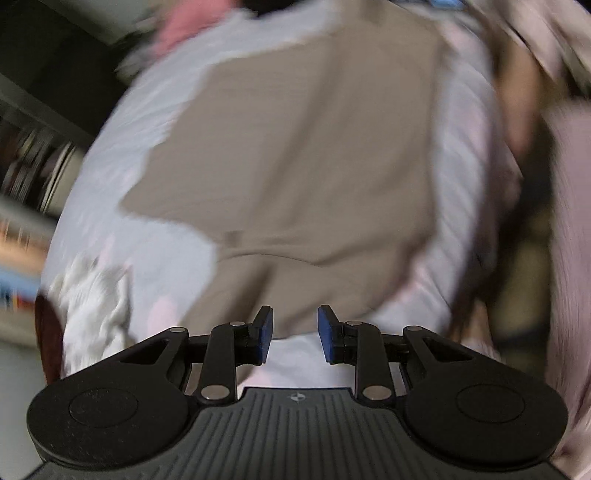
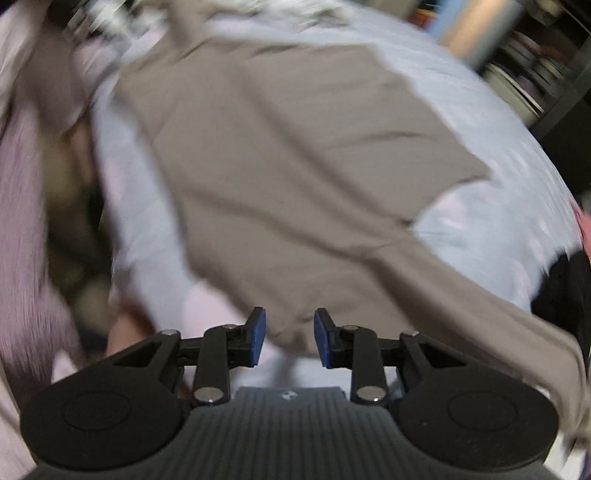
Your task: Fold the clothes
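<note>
A taupe garment [image 1: 295,155] lies spread on a pale lilac sheet [image 1: 147,147]; both views are motion-blurred. My left gripper [image 1: 295,334] is open and empty, its blue pads [image 1: 266,332] just at the garment's near edge. In the right wrist view the same taupe garment [image 2: 295,166] fills the middle, with a sleeve [image 2: 498,325] trailing to the lower right. My right gripper [image 2: 289,338] is open and empty over the garment's near hem.
A white crumpled cloth [image 1: 96,306] lies at the sheet's left edge, a pink cloth [image 1: 184,26] at the far end. A mauve ribbed garment [image 2: 22,221] hangs at the left. Shelves [image 2: 535,74] stand behind. A black item [image 2: 565,291] lies right.
</note>
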